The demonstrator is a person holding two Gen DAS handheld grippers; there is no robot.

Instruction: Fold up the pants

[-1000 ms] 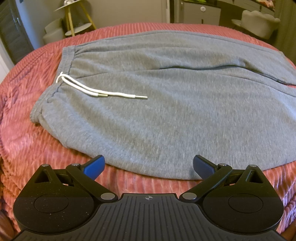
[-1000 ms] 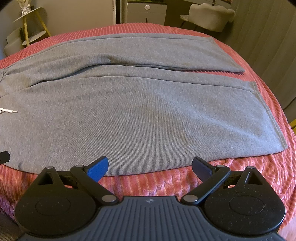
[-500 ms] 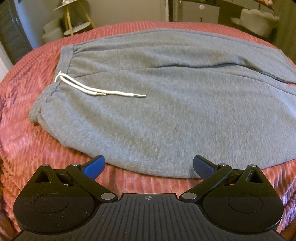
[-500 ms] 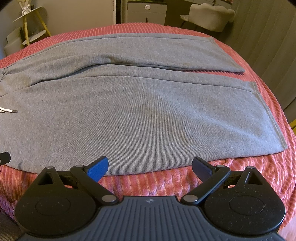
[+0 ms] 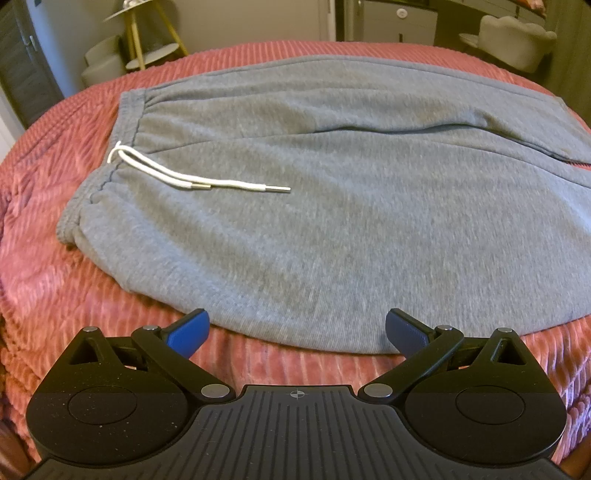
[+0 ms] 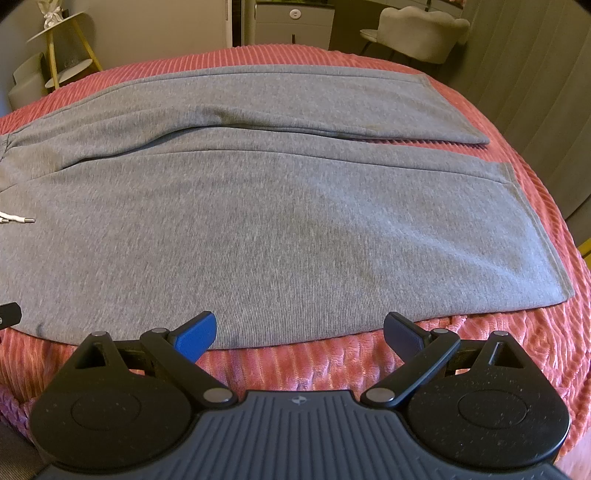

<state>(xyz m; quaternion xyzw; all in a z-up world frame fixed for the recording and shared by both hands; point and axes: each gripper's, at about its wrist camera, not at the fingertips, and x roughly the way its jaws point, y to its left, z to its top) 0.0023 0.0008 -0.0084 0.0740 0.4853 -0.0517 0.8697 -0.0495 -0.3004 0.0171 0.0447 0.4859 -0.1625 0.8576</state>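
The gray sweatpants [image 5: 332, 221] lie flat on the bed [image 5: 55, 295], long axis from 9 to 3 o'clock. Both tools — left tool [image 5: 297, 328], right tool [image 6: 299, 330] — are wide open, empty, near hem at 12.

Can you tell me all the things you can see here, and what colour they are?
sweatpants: one, grey, spread flat on the bed, legs side by side
drawstring: one, white with metal tips, lying on the pants by the waistband
bedspread: one, pink-red, ribbed, under the pants
side table: one, gold legs, behind the bed, left
chair: one, pale, behind the bed, right
left hand-held gripper: one, black with blue pads, open, at the near edge
right hand-held gripper: one, same colours, open, at the near edge
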